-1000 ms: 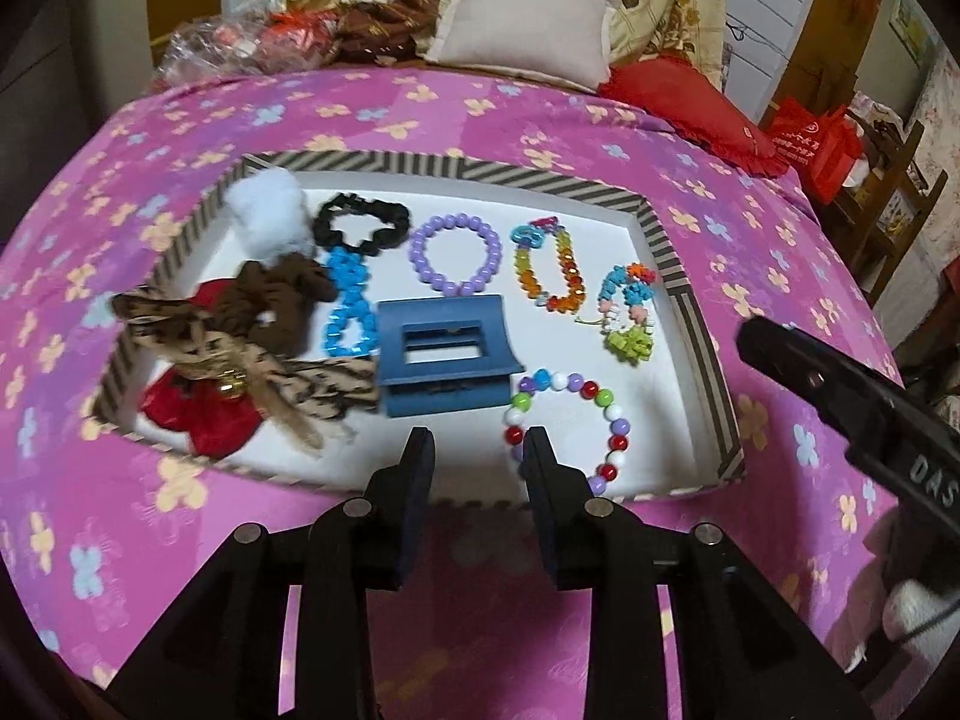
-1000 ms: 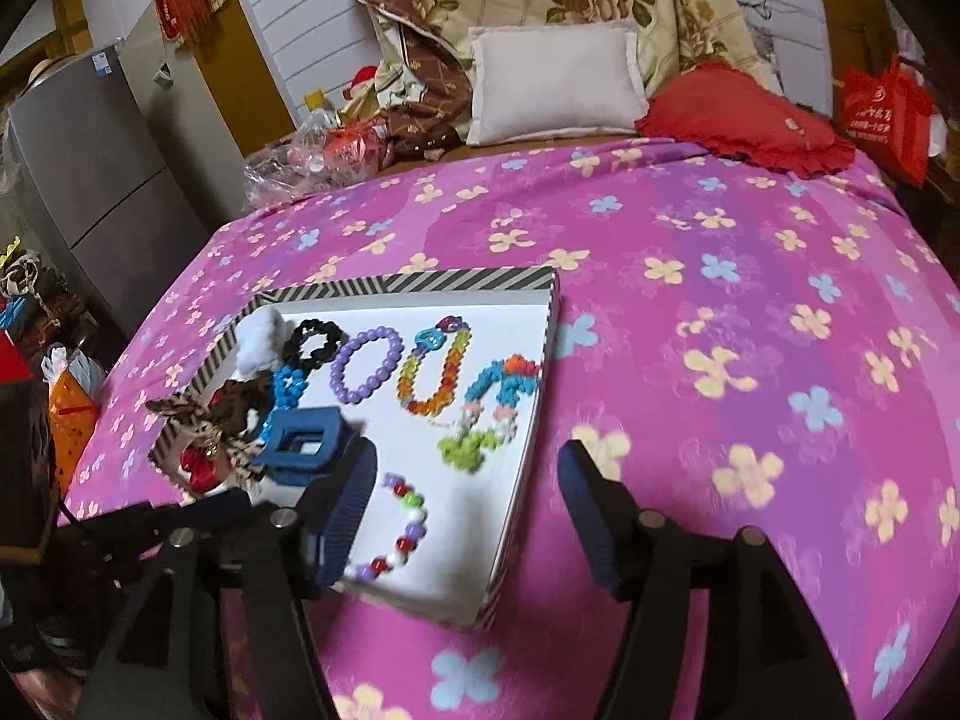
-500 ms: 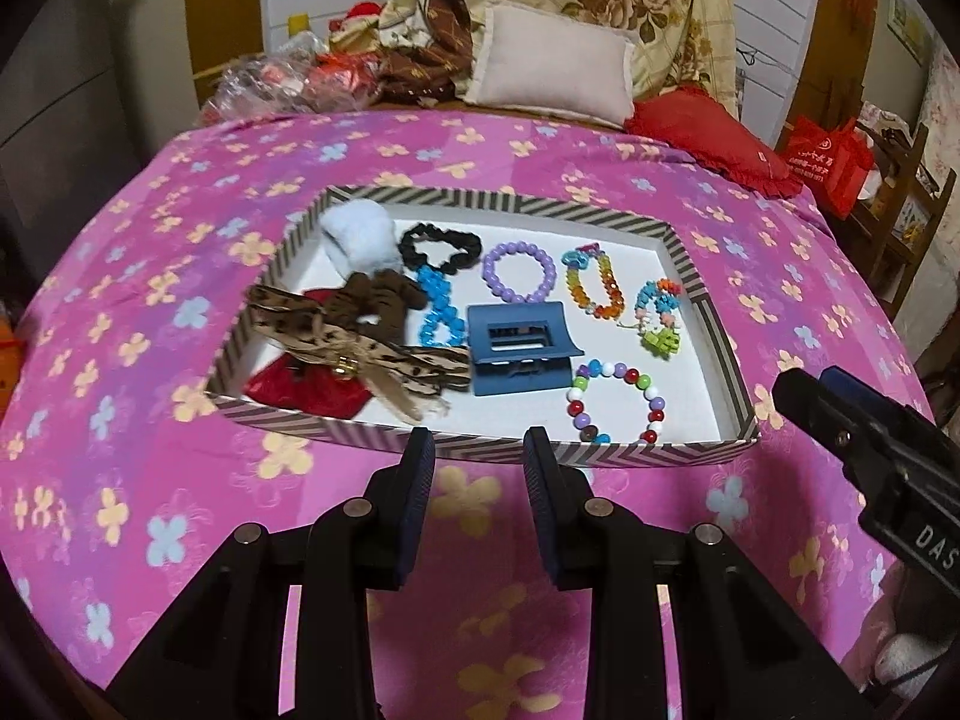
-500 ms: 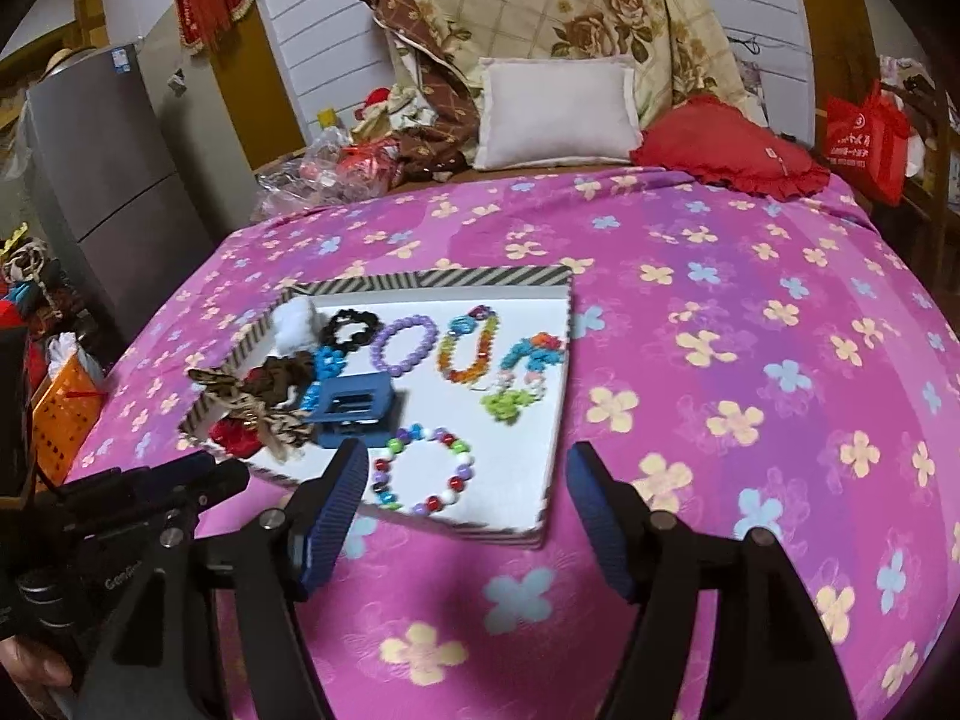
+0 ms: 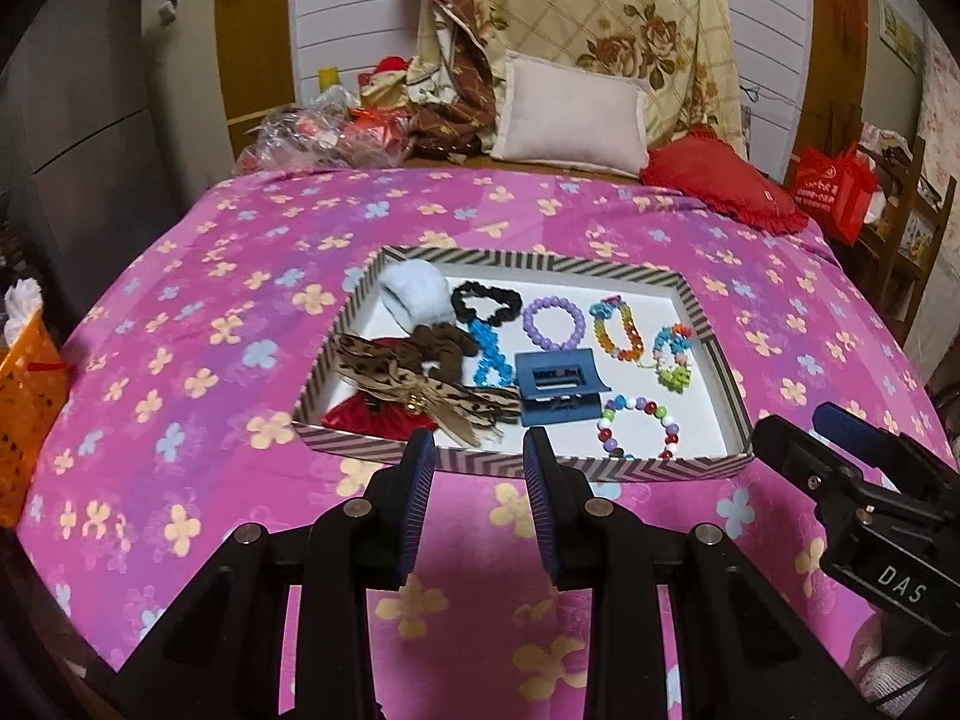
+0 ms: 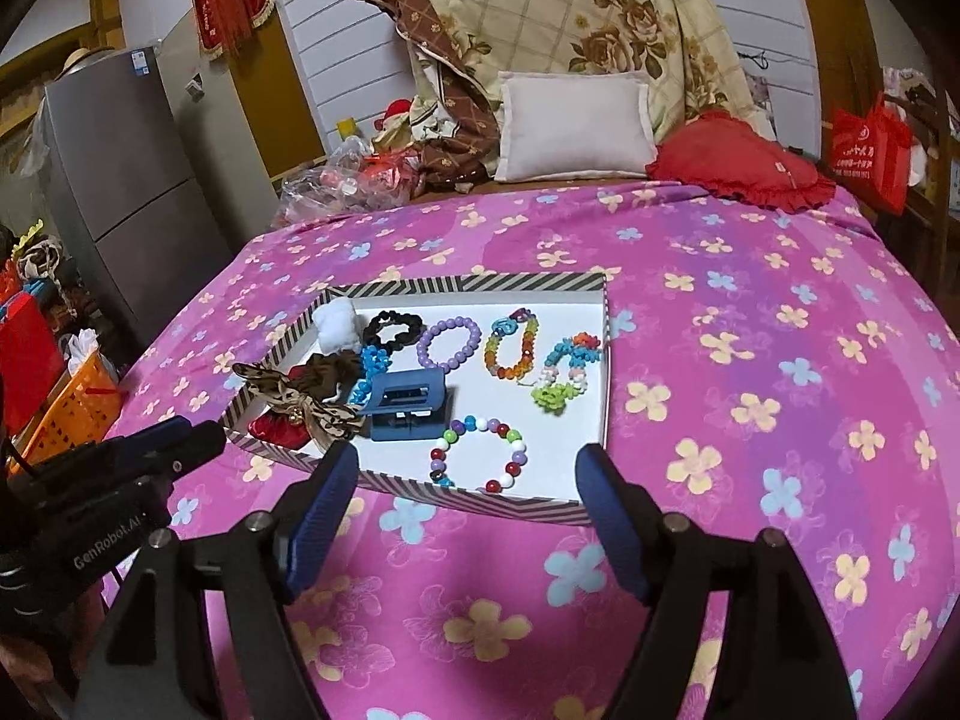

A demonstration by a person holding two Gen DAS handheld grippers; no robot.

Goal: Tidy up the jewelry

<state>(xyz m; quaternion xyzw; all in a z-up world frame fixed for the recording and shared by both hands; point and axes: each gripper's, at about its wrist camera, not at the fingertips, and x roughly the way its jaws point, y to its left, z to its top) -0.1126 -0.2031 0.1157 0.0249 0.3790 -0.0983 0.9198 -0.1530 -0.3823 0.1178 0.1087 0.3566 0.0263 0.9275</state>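
Observation:
A shallow striped-rim tray (image 5: pixel 528 463) (image 6: pixel 480 282) lies on the pink flowered bedspread. In it lie a blue hair claw (image 5: pixel 558 385) (image 6: pixel 408 403), a multicolour bead bracelet (image 5: pixel 639 427) (image 6: pixel 478 453), a purple bead bracelet (image 5: pixel 552 323), a rainbow bracelet (image 5: pixel 618 327), a black scrunchie (image 5: pixel 485 302), a leopard bow (image 5: pixel 420 387) and a white pompom (image 5: pixel 414 298). My left gripper (image 5: pixel 478 501) is open and empty, in front of the tray's near edge. My right gripper (image 6: pixel 465 516) is wide open and empty, at the tray's near right corner.
A white pillow (image 5: pixel 570 114), a red cushion (image 5: pixel 720 183) and a plastic bag (image 5: pixel 318 138) lie at the head of the bed. An orange basket (image 5: pixel 27 396) stands left of the bed. A grey fridge (image 6: pixel 120 180) stands at the left.
Both grippers have pulled back from the tray and risen; the tray now looks smaller and farther. The jewelry has not moved. Both grippers stay empty.

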